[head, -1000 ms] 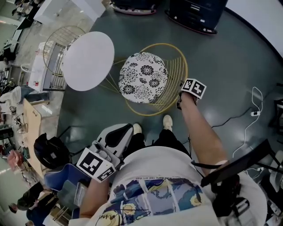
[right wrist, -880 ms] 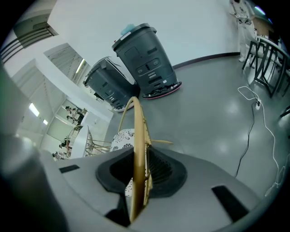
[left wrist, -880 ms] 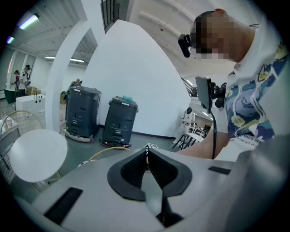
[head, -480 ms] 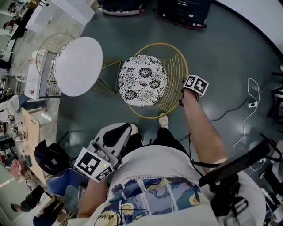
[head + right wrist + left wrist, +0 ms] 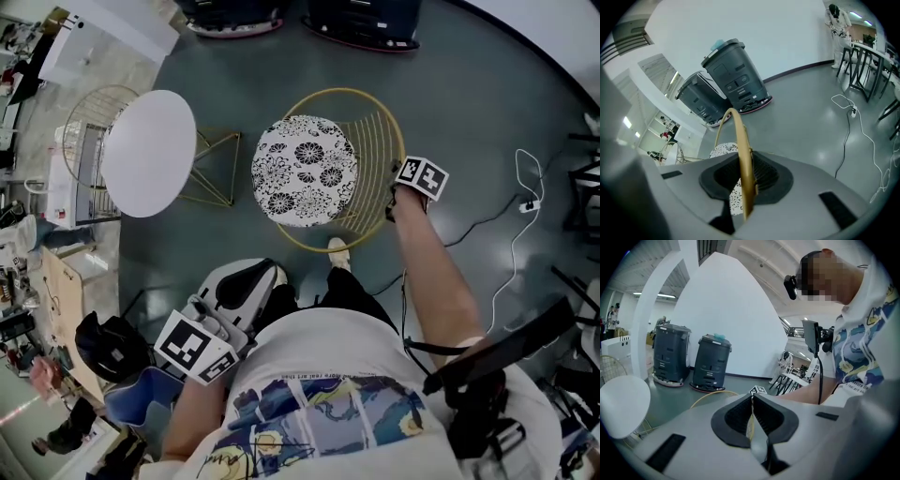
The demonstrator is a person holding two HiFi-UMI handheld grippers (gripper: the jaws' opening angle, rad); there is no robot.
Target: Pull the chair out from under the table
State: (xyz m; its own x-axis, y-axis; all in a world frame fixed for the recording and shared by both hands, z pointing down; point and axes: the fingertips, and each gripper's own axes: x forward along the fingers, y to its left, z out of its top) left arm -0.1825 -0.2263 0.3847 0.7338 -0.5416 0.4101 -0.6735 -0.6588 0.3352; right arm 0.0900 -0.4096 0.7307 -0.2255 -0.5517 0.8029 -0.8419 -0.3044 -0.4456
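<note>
The chair [image 5: 305, 171] has a gold wire frame and a black-and-white floral cushion; it stands on the grey floor to the right of the round white table [image 5: 148, 153], apart from it. My right gripper [image 5: 396, 192] is at the chair's right side, shut on the gold rim [image 5: 736, 126], which runs up between the pads [image 5: 761, 171]. The cushion [image 5: 723, 151] shows below the rim. My left gripper [image 5: 246, 286] is held close to the person's body, away from the chair. Its jaws [image 5: 751, 401] are shut with nothing in them.
Two dark grey bins [image 5: 361, 19] stand beyond the chair. A second wire chair [image 5: 84, 141] sits behind the table at the left. A white cable [image 5: 511, 244] trails over the floor at the right. The person's shoe [image 5: 339, 253] is just in front of the chair.
The chair has come away from the table with my right gripper on its rim; the gap between cushion and tabletop has widened. The left gripper stays near the body.
</note>
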